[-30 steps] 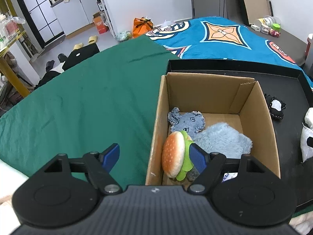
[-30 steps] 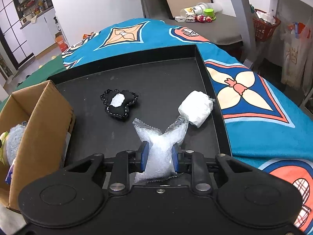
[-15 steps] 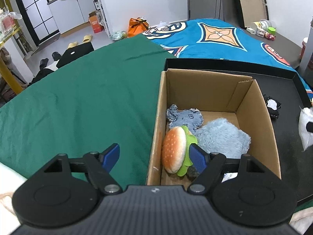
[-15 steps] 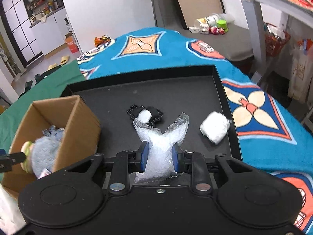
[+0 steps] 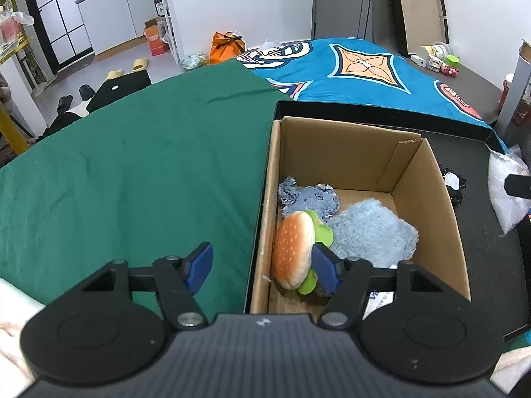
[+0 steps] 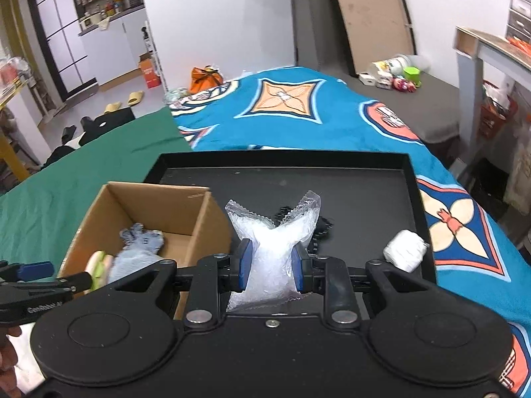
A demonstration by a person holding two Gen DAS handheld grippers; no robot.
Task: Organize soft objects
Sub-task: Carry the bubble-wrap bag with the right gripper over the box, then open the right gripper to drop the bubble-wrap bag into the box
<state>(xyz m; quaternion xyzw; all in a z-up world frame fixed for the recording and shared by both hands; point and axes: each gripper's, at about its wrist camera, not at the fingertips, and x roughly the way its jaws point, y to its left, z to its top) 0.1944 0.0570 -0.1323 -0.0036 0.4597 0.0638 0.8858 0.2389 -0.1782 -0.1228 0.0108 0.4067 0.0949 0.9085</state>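
Clear plastic bag [image 6: 270, 248] of white filling sits at centre of the right wrist view, pinched at its waist by the right gripper [image 6: 270, 263]; both blue pads press into it and the top flares out in two crimped ears. Bag hangs above the black tray [image 6: 411, 179], just right of the cardboard box [image 6: 199, 229]. In the left wrist view the same bag shows at the far right edge.

Handling, my judgement: light, soft, squashy. The film looks slick, and the filling shifts under pressure, so a mid-body pinch like this one seems soundest; the ears would likely tear or slip. Not fragile.

Box holds a burger plush [image 5: 293, 248], a pale blue fluffy toy [image 5: 371, 232] and a grey-blue flat plush [image 5: 308, 195], all at the near-left end; the far-right end of the box floor is bare.

Left gripper [image 5: 262, 267] hovers over the near-left corner of the box, jaws closing. The box wall and burger plush appear between them in the picture, but neither pad touches anything that I can see.

Left on the tray: a white wrapped bundle [image 6: 405, 250] at lower right, and a black-and-white plush [image 5: 451, 182] mostly hidden behind the bag.

Likely step: carry the bag to the box.
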